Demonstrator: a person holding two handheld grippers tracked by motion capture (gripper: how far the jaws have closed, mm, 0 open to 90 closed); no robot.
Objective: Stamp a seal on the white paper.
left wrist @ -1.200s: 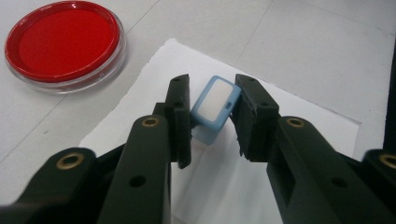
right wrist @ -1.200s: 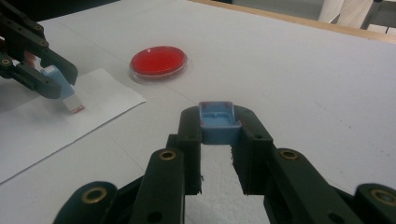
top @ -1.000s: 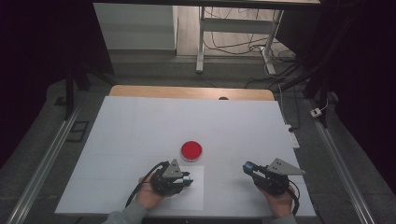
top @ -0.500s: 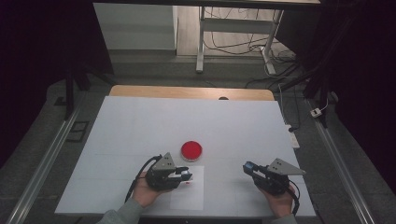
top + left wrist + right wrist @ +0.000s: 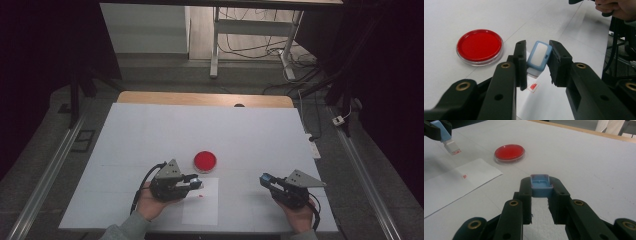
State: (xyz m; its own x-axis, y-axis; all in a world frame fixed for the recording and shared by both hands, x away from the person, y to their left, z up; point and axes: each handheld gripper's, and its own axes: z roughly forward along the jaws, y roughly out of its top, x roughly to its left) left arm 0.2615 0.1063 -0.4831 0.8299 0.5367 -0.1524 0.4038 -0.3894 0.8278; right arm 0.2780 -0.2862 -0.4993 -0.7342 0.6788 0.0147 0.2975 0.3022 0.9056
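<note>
My left gripper (image 5: 196, 184) (image 5: 537, 63) is shut on a light blue stamp (image 5: 538, 55), tilted and held a little above a white paper sheet (image 5: 202, 205). A small red stamp mark (image 5: 533, 86) (image 5: 200, 196) lies on the sheet just beneath it. A round red ink pad (image 5: 205, 160) (image 5: 479, 46) (image 5: 509, 152) sits on the table just beyond the sheet. My right gripper (image 5: 265, 179) (image 5: 540, 187) is shut on a small blue cap (image 5: 539, 183), low over the table at the right. The right gripper view also has the stamp (image 5: 450, 143) at its top left.
The white table (image 5: 150, 135) stretches out behind the ink pad, with a wooden strip (image 5: 200, 98) at its far edge. Metal rails (image 5: 45, 175) run down both sides. A desk frame with cables (image 5: 250, 45) stands on the floor beyond.
My left gripper has lifted the stamp off the paper and tipped it toward level, uncovering the red mark. The right gripper has stayed put.
</note>
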